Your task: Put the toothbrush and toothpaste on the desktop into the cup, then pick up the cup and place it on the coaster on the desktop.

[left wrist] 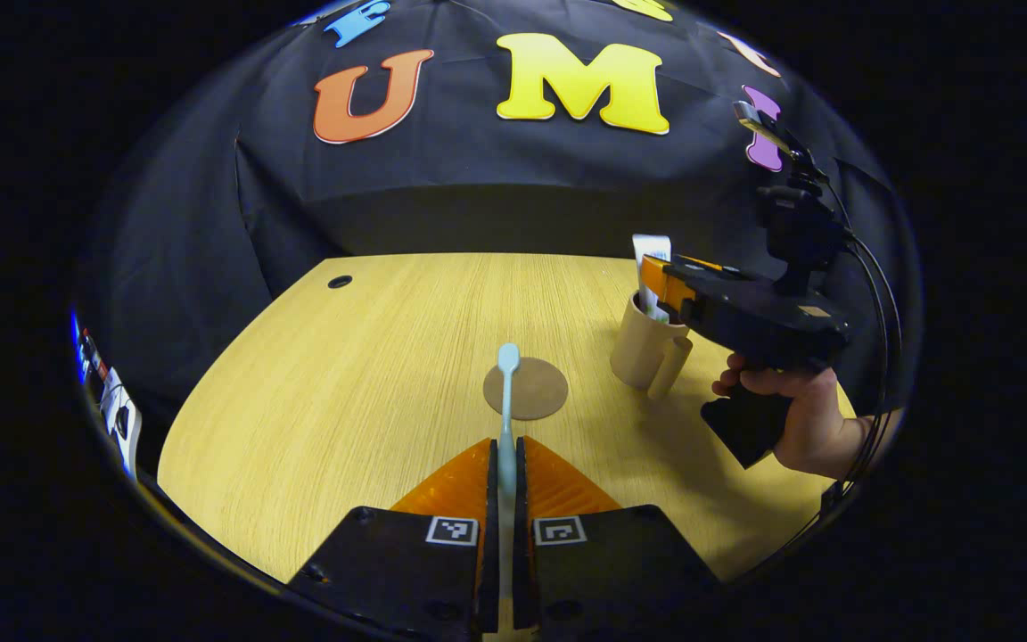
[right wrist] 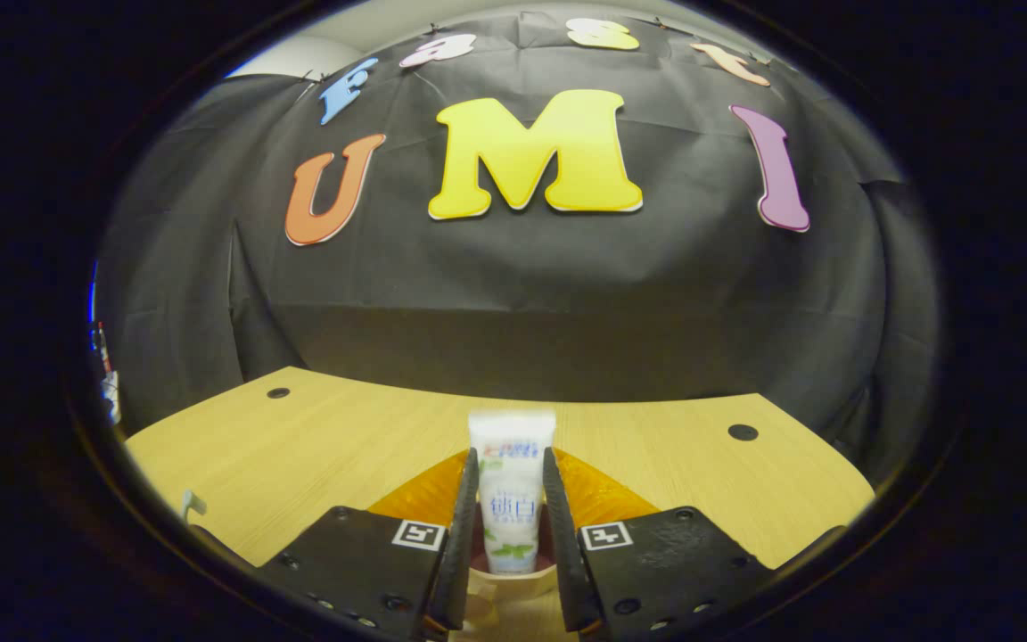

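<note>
While the right gripper (right wrist: 510, 526) is clamping the toothpaste (right wrist: 511, 499) upright over the cup (left wrist: 647, 349), it's probably wise lowering it straight before letting go, with the left gripper (left wrist: 505, 481) pinching the toothbrush (left wrist: 506, 401).

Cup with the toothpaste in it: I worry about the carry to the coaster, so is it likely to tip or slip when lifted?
The cup looks light, so the tall toothpaste standing above its rim may make it somewhat top-heavy. Its side handle probably gives a tool a firmer hold than the smooth wall.
</note>
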{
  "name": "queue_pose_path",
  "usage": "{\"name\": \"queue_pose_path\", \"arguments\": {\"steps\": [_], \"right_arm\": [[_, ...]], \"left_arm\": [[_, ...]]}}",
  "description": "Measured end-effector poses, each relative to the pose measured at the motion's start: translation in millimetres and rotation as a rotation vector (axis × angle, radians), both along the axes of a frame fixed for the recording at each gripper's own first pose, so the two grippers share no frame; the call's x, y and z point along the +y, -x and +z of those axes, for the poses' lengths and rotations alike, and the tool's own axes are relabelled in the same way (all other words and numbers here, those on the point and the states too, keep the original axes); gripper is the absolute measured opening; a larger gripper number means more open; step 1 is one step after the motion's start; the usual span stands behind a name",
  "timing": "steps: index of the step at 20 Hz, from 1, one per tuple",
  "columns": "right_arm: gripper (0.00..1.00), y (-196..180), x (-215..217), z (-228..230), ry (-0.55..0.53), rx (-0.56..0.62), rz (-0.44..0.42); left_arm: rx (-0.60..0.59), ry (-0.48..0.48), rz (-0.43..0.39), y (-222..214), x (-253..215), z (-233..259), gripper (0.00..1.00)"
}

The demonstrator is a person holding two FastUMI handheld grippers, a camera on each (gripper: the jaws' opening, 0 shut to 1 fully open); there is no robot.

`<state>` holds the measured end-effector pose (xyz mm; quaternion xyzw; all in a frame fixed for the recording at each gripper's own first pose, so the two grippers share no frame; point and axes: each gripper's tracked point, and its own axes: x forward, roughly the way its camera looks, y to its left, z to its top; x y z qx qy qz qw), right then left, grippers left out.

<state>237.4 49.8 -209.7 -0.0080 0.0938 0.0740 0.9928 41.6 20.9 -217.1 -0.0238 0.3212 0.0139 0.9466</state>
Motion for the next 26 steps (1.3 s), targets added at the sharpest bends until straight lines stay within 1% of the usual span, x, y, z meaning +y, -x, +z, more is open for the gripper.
{"name": "queue_pose_path", "arguments": {"steps": [2, 4, 5, 6, 7, 8, 9, 10, 12, 15, 18, 22, 26], "right_arm": [[0.47, 2.7, 0.6, 4.6, -0.004, -0.005, 0.004], [0.57, 6.3, -0.8, 16.2, -0.013, -0.017, 0.008], [0.73, 8.5, -2.8, 22.1, -0.015, -0.021, 0.009], [0.80, 11.3, -4.7, 26.7, -0.015, -0.023, 0.011], [0.82, 14.6, -7.8, 32.6, -0.016, -0.023, 0.011], [0.82, 18.4, -13.2, 38.1, -0.017, -0.024, 0.006], [0.86, 23.1, -18.6, 43.8, -0.018, -0.021, 0.002], [0.86, 27.2, -24.5, 48.3, -0.017, -0.018, -0.003], [0.90, 38.0, -37.2, 57.8, -0.015, -0.009, -0.013], [0.91, 51.4, -54.6, 69.7, -0.029, 0.008, -0.029], [0.92, 63.1, -75.2, 76.7, -0.028, 0.021, -0.057], [0.92, 69.7, -107.1, 73.4, 0.010, 0.031, -0.091], [0.92, 73.6, -136.2, 60.3, 0.018, 0.065, -0.128]], "left_arm": [[-0.028, -0.013, -0.007, -6.3, 0.9, 8.2, 0.09], [-0.079, -0.029, -0.023, -13.5, -1.8, 24.3, 0.09], [-0.106, -0.036, -0.029, -18.2, -2.7, 31.4, 0.09], [-0.135, -0.036, -0.027, -22.9, -3.2, 40.0, 0.09], [-0.162, -0.026, -0.026, -30.9, -4.5, 48.3, 0.09], [-0.186, -0.019, -0.027, -40.7, -8.0, 57.1, 0.09], [-0.212, -0.015, -0.028, -48.6, -9.6, 65.0, 0.08], [-0.241, -0.007, -0.030, -55.9, -13.4, 73.8, 0.09], [-0.299, 0.008, -0.039, -71.5, -22.9, 89.8, 0.09], [-0.386, 0.006, -0.052, -95.6, -36.5, 114.3, 0.08], [-0.476, 0.016, -0.089, -120.5, -58.9, 131.4, 0.09], [-0.539, 0.070, -0.144, -153.7, -95.8, 127.3, 0.09], [-0.611, 0.059, -0.206, -180.2, -128.4, 118.5, 0.09]]}}
